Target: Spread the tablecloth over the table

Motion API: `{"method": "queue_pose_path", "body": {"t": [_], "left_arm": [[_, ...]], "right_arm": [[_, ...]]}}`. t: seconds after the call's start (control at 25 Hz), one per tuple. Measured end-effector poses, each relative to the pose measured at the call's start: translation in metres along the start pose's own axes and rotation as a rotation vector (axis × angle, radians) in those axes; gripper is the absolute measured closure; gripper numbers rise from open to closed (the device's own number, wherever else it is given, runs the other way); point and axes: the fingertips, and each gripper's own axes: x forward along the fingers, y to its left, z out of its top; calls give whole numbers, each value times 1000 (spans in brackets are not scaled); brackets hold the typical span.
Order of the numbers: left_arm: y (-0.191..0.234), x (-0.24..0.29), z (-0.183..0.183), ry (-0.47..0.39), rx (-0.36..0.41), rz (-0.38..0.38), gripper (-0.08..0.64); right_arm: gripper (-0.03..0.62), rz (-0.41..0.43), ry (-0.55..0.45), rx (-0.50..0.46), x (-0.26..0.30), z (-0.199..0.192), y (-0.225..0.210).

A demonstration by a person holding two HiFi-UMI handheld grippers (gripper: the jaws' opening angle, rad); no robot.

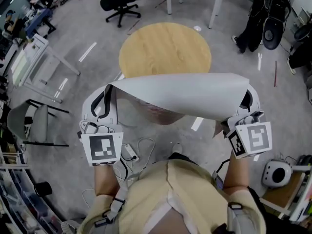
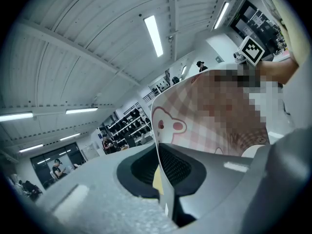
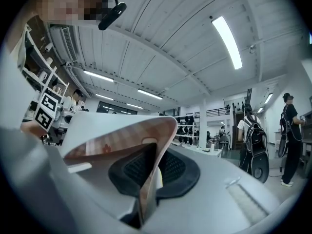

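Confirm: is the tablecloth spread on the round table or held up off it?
Held up, not spread: the tablecloth hangs between left claw and right claw, both shut on its edge; the table shows bare wood.

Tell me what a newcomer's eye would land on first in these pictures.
A big tablecloth, white side up, is stretched in mid-air in front of the person. It is pinched at one end in the shut left gripper and at the other in the shut right gripper. Just beyond it stands the round wooden table, not yet covered.
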Motion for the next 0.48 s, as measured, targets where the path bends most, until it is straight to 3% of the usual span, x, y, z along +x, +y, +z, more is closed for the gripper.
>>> {"method": "queue_pose_path", "body": {"t": [0.48], "left_arm": [[15,61,27,-3,38,98,552]], "right_arm": [[580,53,-84,-15,65,6,-52]]}}
